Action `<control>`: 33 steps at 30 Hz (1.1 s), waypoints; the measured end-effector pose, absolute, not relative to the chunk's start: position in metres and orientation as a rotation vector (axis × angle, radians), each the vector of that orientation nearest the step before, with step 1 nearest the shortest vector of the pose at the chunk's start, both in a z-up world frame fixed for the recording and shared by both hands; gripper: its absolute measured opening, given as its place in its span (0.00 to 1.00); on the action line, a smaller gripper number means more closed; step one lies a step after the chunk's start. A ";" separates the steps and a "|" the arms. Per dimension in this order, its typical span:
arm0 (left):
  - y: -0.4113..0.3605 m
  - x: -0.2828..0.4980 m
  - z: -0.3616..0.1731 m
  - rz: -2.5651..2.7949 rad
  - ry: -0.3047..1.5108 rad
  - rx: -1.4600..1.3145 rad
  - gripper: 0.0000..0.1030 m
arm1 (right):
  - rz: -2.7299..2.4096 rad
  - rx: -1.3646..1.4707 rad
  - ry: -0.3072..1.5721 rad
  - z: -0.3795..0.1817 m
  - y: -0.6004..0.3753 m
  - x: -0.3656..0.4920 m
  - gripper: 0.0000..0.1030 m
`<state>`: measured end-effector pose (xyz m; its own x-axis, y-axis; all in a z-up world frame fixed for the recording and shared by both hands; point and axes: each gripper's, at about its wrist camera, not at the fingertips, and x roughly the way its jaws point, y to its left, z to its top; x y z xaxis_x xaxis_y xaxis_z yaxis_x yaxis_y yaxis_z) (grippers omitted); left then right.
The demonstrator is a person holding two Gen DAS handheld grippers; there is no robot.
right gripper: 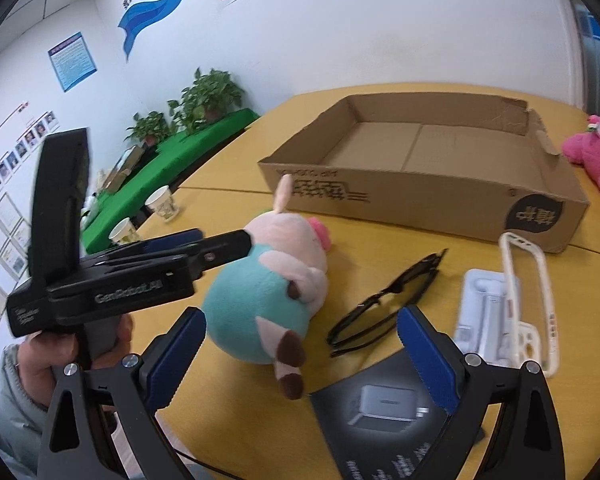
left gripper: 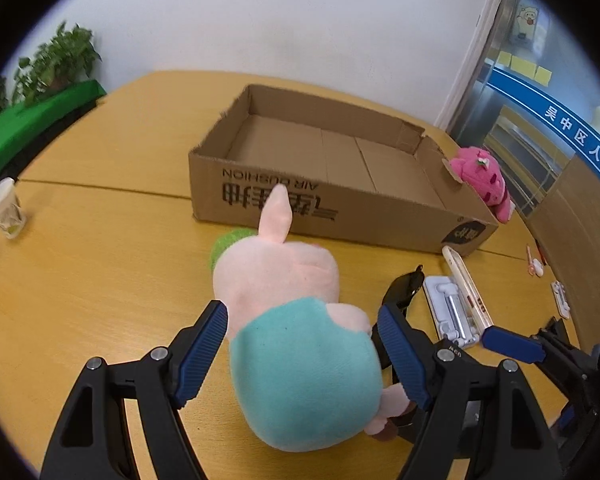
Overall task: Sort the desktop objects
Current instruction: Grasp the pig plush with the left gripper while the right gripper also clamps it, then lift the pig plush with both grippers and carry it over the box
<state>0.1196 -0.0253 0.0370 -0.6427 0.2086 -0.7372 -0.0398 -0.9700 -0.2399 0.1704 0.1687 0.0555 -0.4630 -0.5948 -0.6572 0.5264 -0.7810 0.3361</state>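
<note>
A pink plush pig in a teal shirt [left gripper: 296, 320] lies on the yellow table in front of an empty cardboard box [left gripper: 324, 148]. My left gripper [left gripper: 304, 356] is open, its blue pads on either side of the pig's body. In the right wrist view the pig [right gripper: 268, 288] lies left of black glasses [right gripper: 384, 304], and the left gripper [right gripper: 196, 248] reaches it from the left. My right gripper [right gripper: 300, 364] is open and empty, low over the table near the pig's feet. The box [right gripper: 424, 184] stands behind.
A pink plush [left gripper: 484, 180] lies right of the box. A white phone case [right gripper: 528, 288], a white tray with tools [right gripper: 484, 312] and a dark charger box [right gripper: 384, 416] lie at the right. Paper cups [right gripper: 162, 202] and a green-covered bench with plants [right gripper: 172, 152] stand left.
</note>
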 end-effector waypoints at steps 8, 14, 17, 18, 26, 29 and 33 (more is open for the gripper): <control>-0.060 0.096 -0.004 2.475 -0.591 -1.326 0.77 | -2.056 1.120 -0.027 0.028 0.113 0.167 0.95; -0.084 0.102 -0.011 2.428 -0.661 -1.317 0.72 | -1.999 1.173 0.017 0.011 0.076 0.156 0.81; -0.103 0.105 -0.013 2.414 -0.710 -1.304 0.74 | -1.960 1.155 0.028 0.011 0.067 0.160 0.81; -0.106 0.106 -0.014 2.413 -0.716 -1.301 0.76 | -1.961 1.154 0.037 0.010 0.064 0.160 0.81; -0.111 0.097 -0.026 2.365 -0.755 -1.324 0.86 | -1.955 1.263 0.068 -0.012 0.051 0.141 0.83; -0.115 0.095 -0.032 2.288 -0.790 -1.312 0.77 | -1.944 1.264 0.093 -0.016 0.044 0.143 0.78; -0.112 0.098 -0.032 2.268 -0.787 -1.305 0.74 | -1.932 1.268 0.115 -0.016 0.040 0.142 0.75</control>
